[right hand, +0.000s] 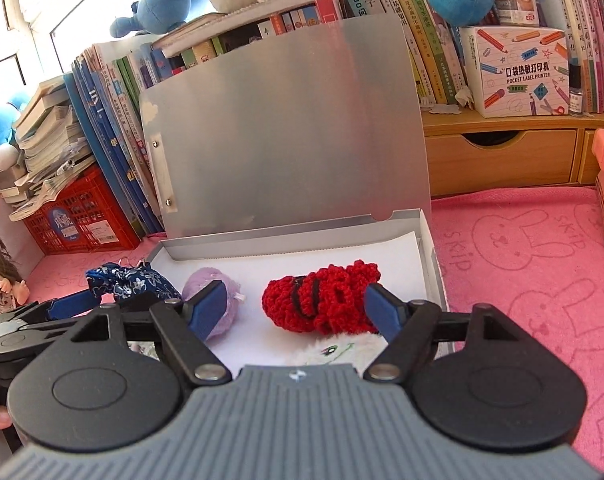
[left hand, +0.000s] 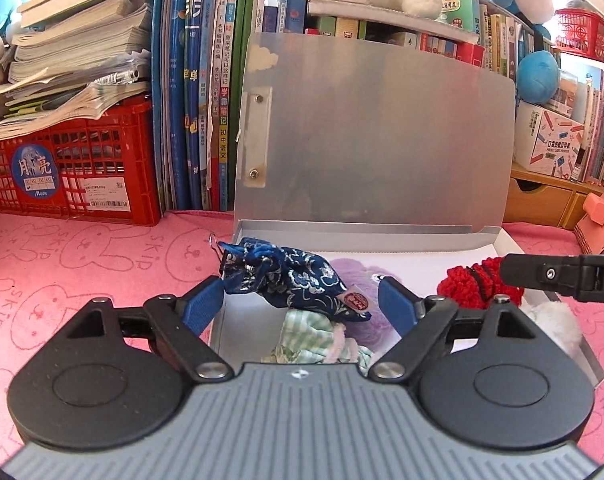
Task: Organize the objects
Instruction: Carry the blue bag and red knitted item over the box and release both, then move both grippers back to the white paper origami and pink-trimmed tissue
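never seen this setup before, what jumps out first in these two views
A shallow white box lies open on the pink bunny-print cloth, its silvery lid standing upright at the back. Inside, a bright red crocheted piece sits right of a pale purple pompom, with a navy floral pouch at the box's left edge. Each hand-held gripper is open: the left hand-held gripper around the pouch, the right hand-held gripper around the red piece.

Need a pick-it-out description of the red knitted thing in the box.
Find the shallow white box with its silver lid standing open on the pink cloth. The red crochet piece lies at its right side, beside a lilac pouch: the only bright red item, with black stripes.
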`<action>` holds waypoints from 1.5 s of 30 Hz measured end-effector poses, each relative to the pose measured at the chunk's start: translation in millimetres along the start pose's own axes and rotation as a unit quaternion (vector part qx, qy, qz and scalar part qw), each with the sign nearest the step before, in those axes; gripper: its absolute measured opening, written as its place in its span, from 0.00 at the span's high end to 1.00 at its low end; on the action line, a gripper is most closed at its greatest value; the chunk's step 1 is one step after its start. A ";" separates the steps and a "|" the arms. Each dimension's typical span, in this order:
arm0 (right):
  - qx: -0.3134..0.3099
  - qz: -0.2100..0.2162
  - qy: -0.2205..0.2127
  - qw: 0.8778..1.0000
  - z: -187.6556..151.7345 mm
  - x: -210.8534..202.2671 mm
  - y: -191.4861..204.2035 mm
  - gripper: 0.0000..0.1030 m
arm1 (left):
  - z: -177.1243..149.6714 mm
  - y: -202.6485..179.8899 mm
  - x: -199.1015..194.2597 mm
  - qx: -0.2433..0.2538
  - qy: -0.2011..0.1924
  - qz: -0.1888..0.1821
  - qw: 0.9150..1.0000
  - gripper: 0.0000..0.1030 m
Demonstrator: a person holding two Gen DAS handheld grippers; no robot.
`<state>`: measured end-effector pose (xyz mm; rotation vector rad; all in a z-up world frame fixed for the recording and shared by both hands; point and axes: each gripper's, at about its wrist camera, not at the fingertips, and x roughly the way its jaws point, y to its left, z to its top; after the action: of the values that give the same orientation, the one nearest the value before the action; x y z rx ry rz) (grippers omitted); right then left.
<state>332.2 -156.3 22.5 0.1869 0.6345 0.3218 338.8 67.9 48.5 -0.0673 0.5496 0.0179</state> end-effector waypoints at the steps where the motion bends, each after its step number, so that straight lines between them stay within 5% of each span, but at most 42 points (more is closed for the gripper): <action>1: -0.004 0.000 -0.004 1.000 -0.3 -6.0 1.1 0.17 | -0.1 -2.2 -6.7 0.004 -0.002 -0.001 1.000 0.15; 23: -0.090 0.003 -0.058 0.994 -60.9 -141.5 32.7 0.16 | -58.9 -36.4 -159.1 0.058 -0.023 -0.058 0.996 0.14; 45: -0.162 -0.033 -0.013 0.986 -182.5 -207.8 8.6 0.14 | -175.0 -47.3 -248.9 0.061 0.020 -0.127 0.990 0.12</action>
<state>61.7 -207.7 -5.3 -0.1413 0.5523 0.3538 36.9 8.9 32.5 -0.0175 0.5771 -0.2655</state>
